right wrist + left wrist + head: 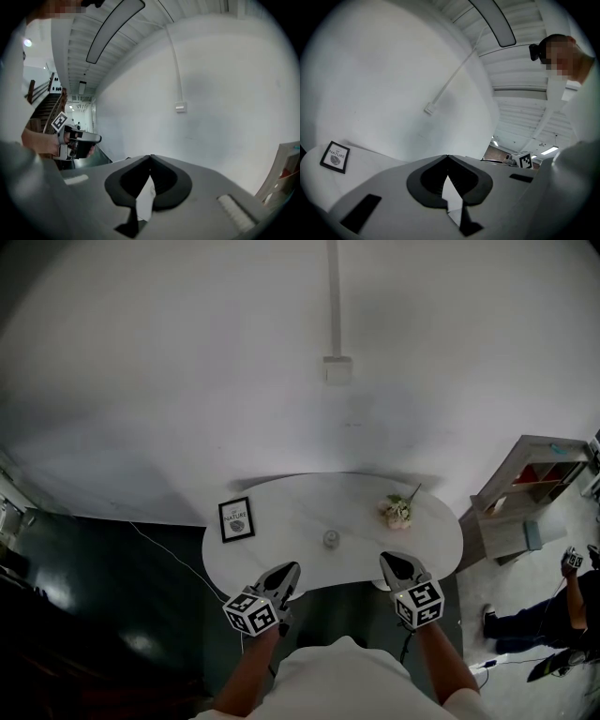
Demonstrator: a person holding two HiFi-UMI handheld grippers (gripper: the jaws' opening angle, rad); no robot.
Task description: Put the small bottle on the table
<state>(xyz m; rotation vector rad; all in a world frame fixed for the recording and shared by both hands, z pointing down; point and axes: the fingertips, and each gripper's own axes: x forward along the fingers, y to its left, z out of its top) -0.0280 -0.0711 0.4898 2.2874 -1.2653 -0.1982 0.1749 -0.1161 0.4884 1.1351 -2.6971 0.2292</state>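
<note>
White table (281,512) carried one small bottle (331,539), one framed print (236,518), one flower bunch (398,512); left tongs (292,569) and right tongs (390,560) were clenched, empty.

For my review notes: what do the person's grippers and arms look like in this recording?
The left gripper and the right gripper both have light grey bodies that taper to pointed jaws with black pads. Each carries a white cube printed with black square markers. The person wears a white short-sleeved top.
</note>
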